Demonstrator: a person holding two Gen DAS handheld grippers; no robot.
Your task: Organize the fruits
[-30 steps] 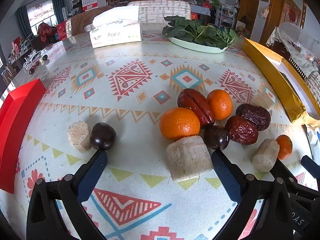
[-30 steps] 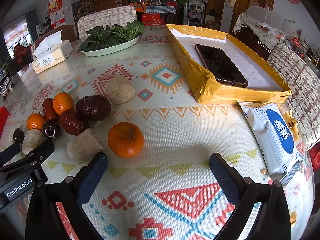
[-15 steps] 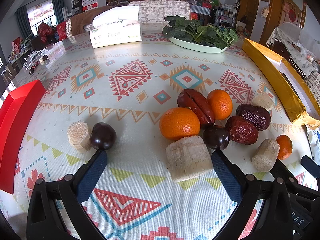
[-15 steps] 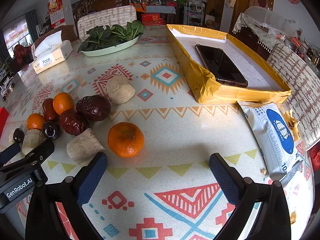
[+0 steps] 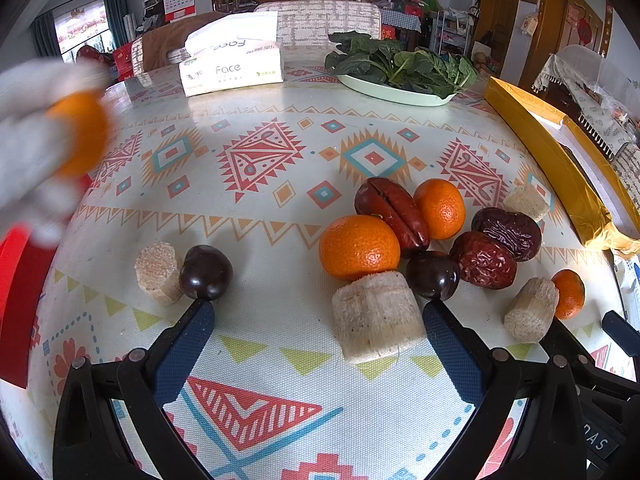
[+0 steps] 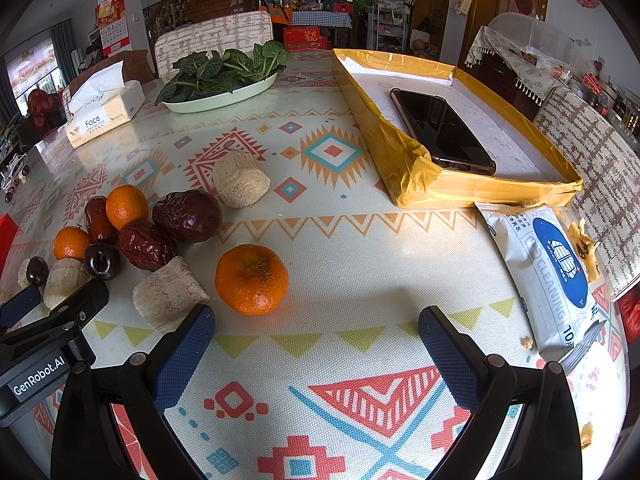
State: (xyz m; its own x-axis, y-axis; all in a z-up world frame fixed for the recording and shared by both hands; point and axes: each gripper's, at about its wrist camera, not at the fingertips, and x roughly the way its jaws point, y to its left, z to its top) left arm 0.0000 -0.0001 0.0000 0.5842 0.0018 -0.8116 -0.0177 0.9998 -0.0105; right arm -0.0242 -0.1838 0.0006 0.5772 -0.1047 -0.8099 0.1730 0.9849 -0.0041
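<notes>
Fruits heaped beyond both grippers' spread fingers, gloved hand with orange at left

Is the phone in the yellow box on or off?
Looks off: the phone lies flat in the yellow box, its screen dark.

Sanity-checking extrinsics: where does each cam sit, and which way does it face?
Left wrist: on the left gripper, low over the table, facing the sugarcane piece; own open fingers show, plus a blurred gloved hand.
Right wrist: on the right gripper, facing the mandarin and yellow tray; own open fingers and the left gripper show.
Shared: the fruit cluster, spinach plate, tissue box.
</notes>
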